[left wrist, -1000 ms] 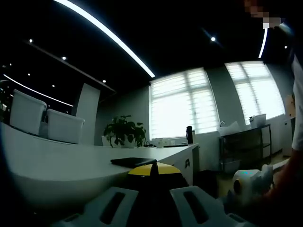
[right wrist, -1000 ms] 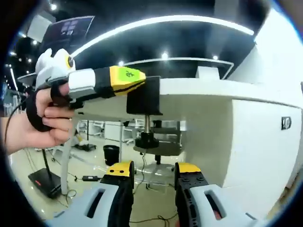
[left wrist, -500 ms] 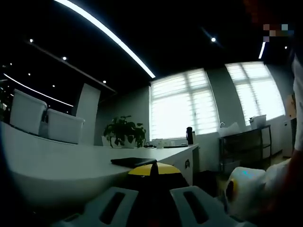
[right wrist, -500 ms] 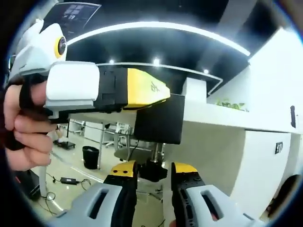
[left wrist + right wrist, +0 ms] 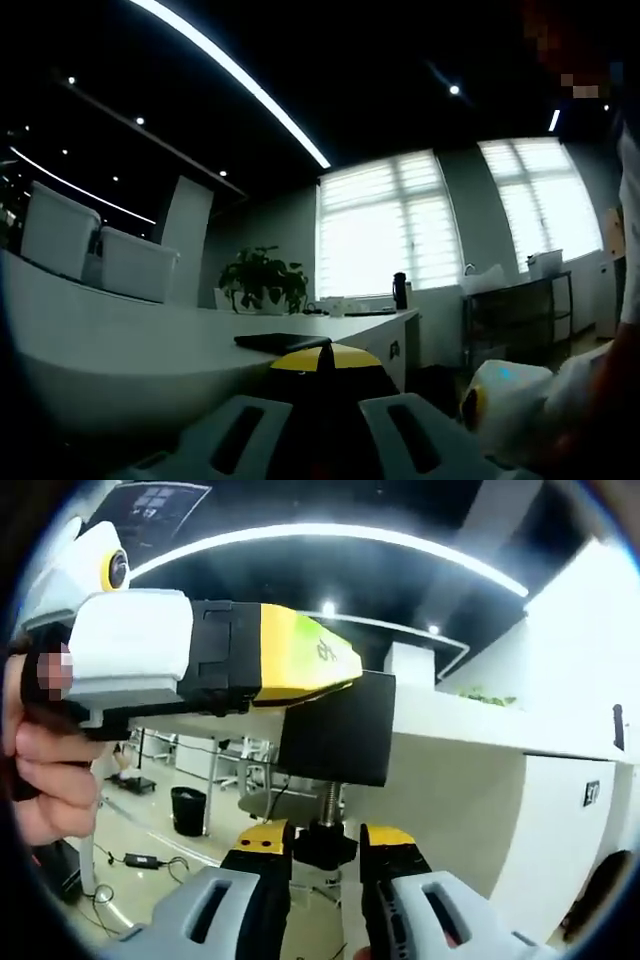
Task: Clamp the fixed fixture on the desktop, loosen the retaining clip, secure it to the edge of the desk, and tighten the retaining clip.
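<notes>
Under the desk (image 5: pixel 470 770) edge: open floor space left of the clamp (image 5: pixel 335 730), free for approach. The white side panel (image 5: pixel 560 820) blocks to the clamp's right. Above it, the left gripper (image 5: pixel 300 670) sits tight on the clamp, blocking access there.

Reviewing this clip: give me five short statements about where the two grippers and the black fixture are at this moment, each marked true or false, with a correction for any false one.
1. The left gripper holds the black fixture at the desk edge. True.
2. The right gripper has its jaws either side of the knob on the threaded screw below the fixture. True.
3. The fixture lies flat in the middle of the desktop, away from both grippers. False: it sits at the desk edge, in the left gripper.
4. A potted plant stands on the far side of the desk. True.
5. The right gripper is raised above the desktop. False: it is below the desktop, under the fixture.
</notes>
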A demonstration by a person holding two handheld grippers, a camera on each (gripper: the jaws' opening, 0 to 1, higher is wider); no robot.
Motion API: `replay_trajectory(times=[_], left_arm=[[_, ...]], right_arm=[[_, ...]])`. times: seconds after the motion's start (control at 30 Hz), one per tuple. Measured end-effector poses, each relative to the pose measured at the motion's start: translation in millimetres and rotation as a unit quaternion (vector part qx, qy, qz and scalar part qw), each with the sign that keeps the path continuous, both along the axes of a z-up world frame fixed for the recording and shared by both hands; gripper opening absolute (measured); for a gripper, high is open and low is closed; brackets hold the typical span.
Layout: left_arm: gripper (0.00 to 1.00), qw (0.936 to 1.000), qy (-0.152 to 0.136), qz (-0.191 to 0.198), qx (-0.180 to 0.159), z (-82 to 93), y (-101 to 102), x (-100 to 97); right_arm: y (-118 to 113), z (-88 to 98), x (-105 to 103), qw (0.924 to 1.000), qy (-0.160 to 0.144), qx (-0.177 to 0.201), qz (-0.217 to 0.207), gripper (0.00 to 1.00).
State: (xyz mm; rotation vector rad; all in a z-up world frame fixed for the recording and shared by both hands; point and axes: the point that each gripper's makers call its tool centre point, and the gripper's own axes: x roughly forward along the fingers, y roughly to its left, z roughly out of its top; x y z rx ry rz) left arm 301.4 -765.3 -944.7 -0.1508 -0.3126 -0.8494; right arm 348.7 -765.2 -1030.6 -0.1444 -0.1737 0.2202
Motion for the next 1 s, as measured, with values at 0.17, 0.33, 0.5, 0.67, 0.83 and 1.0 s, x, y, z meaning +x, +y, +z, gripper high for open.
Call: replay_trajectory(times=[0.17, 0.33, 0.5, 0.67, 0.83, 1.0], left_arm=[[0.02, 1.0000, -0.003, 0.000, 0.006, -0.6, 0, 0.8], [0.02, 1.0000, -0.002, -0.001, 0.005, -1.0, 2, 2.5], [0.02, 1.0000, -0.001, -0.003, 0.005, -2.1, 9, 9.9], [0.02, 1.0000, 0.001, -0.005, 0.006, -3.4, 9, 11.9], [0.02, 0.9999, 0.000, -0.004, 0.009, -4.4, 4, 7.9], [0.02, 0.9999, 0.000, -0.005, 0.011, -5.5, 1, 4.8]], right_arm=[[0, -3.8, 0, 1.0000, 0.007, 0.000, 0.004, 0.24], [3, -3.4, 1, 0.9974, 0.002, 0.020, 0.070, 0.23], [5, -2.1, 1, 0.9802, -0.012, -0.013, 0.197, 0.24], [12, -3.8, -2, 0.9449, -0.003, -0.043, 0.325, 0.24], [16, -4.8, 2, 0.9165, 0.014, -0.064, 0.395, 0.24], [12, -7.2, 0, 0.9240, 0.032, -0.025, 0.380, 0.25]])
